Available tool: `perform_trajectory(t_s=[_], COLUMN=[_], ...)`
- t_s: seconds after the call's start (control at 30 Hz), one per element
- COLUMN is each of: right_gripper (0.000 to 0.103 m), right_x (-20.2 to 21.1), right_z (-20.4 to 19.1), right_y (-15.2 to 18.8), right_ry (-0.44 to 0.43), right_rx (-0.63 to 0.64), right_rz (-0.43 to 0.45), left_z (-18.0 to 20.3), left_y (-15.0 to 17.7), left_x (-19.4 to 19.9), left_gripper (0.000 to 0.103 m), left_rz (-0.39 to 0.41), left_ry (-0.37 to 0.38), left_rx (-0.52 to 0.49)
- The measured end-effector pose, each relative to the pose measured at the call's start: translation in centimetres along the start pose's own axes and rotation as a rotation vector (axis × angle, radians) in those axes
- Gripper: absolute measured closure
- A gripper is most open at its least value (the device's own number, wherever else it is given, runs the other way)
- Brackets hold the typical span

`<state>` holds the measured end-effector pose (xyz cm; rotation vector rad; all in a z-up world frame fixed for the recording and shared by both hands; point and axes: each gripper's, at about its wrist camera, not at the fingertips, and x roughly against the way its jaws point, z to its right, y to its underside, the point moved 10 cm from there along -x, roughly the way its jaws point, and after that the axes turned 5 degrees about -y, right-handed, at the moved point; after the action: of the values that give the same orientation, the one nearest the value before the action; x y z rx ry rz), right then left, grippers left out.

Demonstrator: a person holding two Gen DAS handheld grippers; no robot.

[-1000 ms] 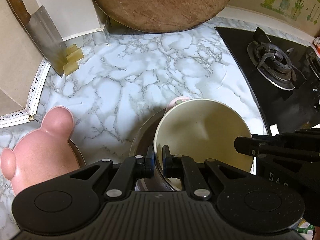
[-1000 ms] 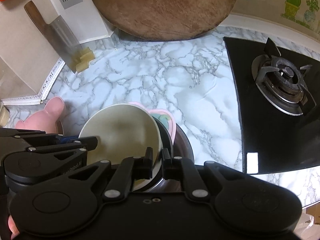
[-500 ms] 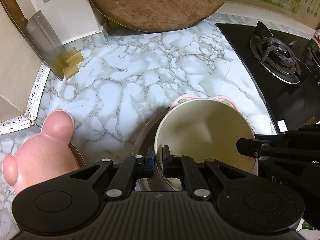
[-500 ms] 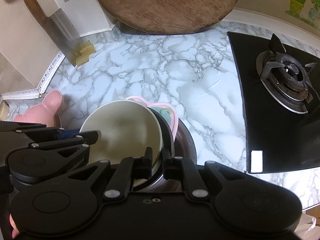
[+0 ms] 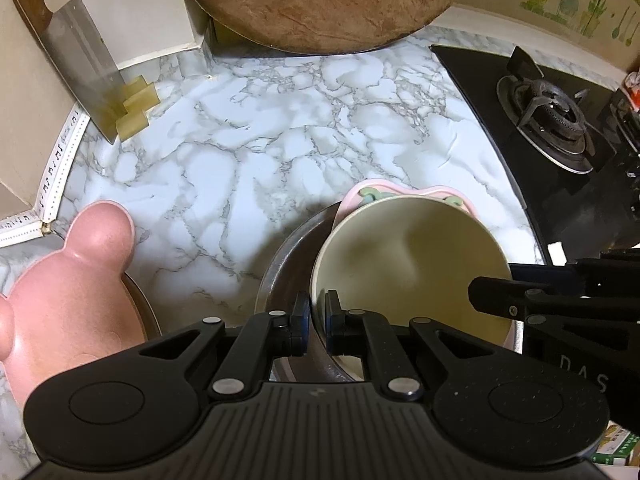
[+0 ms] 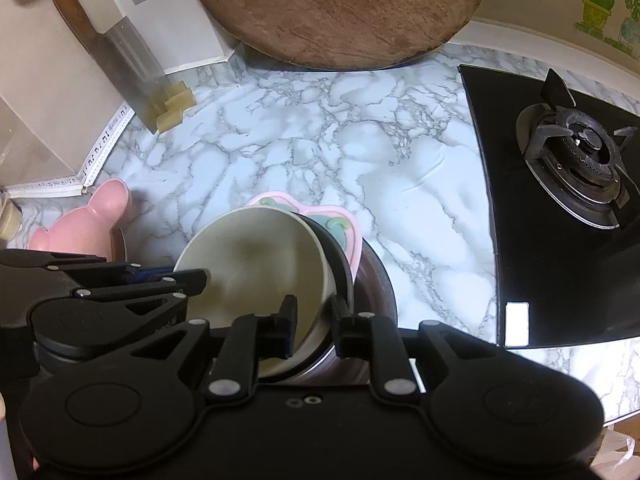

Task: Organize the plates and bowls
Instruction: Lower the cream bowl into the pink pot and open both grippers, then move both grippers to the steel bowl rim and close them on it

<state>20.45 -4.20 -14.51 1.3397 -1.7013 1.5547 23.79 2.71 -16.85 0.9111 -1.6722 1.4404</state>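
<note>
A cream bowl (image 5: pixel 408 264) sits nested in a stack with a dark bowl (image 6: pixel 338 264), a pink patterned plate (image 6: pixel 340 222) and a steel bowl (image 5: pixel 288 264) on the marble counter. My left gripper (image 5: pixel 317 318) is shut on the cream bowl's near-left rim. My right gripper (image 6: pixel 313 326) has its jaws parted, straddling the rims of the cream and dark bowls on their right side. The cream bowl also shows in the right wrist view (image 6: pixel 256 260). A pink bear-shaped plate (image 5: pixel 68 292) lies at the left on a brown dish.
A round wooden chopping board (image 5: pixel 320 0) leans at the back. A cleaver (image 5: pixel 80 64) stands in a holder at the left wall. A black gas hob (image 6: pixel 568 184) lies to the right. Marble counter (image 5: pixel 260 148) spreads beyond the stack.
My right gripper's jaws have opened off the bowl rims. Both views have drawn back slightly, showing more of the pink patterned plate. My left gripper keeps its grip.
</note>
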Motion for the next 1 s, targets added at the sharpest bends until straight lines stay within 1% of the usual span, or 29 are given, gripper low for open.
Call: perform_trajectory(t_s=[0.03, 0.1, 0.13, 0.33, 0.4, 0.6, 0.63, 0.7, 0.73, 0.77, 0.8, 0.83, 0.87, 0.9, 1.0], right_gripper=[0.08, 0.071, 0.069, 0.063, 0.059, 0.054, 0.053, 0.046, 0.045, 0.042, 0.039, 0.038, 0.035, 0.032, 0.026], right_x=[0.1, 0.3, 0.4, 0.9, 1.2, 2.4, 2.6, 3.2, 3.5, 3.8, 4.1, 4.5, 4.8, 5.2, 5.9], right_z=[-0.1, -0.2, -0.3, -0.3, -0.4, -0.6, -0.7, -1.0, -1.2, -1.3, -1.4, -1.4, -1.5, -1.6, -1.7], right_y=[0.0, -0.1, 0.0, -0.1, -0.2, -0.2, -0.2, -0.2, -0.1, -0.1, 0.0, -0.1, -0.1, 0.0, 0.1], right_ry=[-0.001, -0.002, -0.004, -0.013, -0.015, -0.029, -0.032, -0.04, -0.049, -0.066, -0.07, -0.061, -0.058, -0.059, -0.074], right_rx=[0.004, 0.016, 0.017, 0.019, 0.022, 0.028, 0.032, 0.045, 0.048, 0.048, 0.051, 0.057, 0.066, 0.072, 0.071], right_rz=[0.004, 0.011, 0.012, 0.026, 0.036, 0.067, 0.074, 0.09, 0.098, 0.106, 0.114, 0.127, 0.142, 0.152, 0.171], left_z=[0.0, -0.1, -0.1, -0.2, -0.4, -0.9, -1.0, -1.2, -1.2, -1.3, -1.5, -1.6, -1.8, -1.8, -2.1], left_y=[0.0, 0.0, 0.0, 0.1, 0.1, 0.1, 0.1, 0.1, 0.1, 0.1, 0.1, 0.1, 0.1, 0.0, 0.1], left_x=[0.0, 0.2, 0.3, 1.2, 1.5, 2.9, 3.2, 3.9, 4.2, 4.6, 5.0, 5.4, 5.8, 6.2, 7.1], left_gripper=[0.095, 0.095, 0.095, 0.094, 0.093, 0.085, 0.083, 0.075, 0.068, 0.057, 0.051, 0.042, 0.039, 0.039, 0.039], left_rz=[0.0, 0.003, 0.007, 0.035, 0.044, 0.09, 0.101, 0.128, 0.142, 0.156, 0.174, 0.191, 0.205, 0.217, 0.241], left_ry=[0.006, 0.018, 0.019, 0.023, 0.028, 0.032, 0.035, 0.036, 0.038, 0.045, 0.053, 0.06, 0.061, 0.062, 0.066], left_rx=[0.003, 0.011, 0.009, -0.004, -0.002, -0.002, -0.002, -0.006, -0.007, -0.005, 0.003, 0.012, 0.018, 0.02, 0.02])
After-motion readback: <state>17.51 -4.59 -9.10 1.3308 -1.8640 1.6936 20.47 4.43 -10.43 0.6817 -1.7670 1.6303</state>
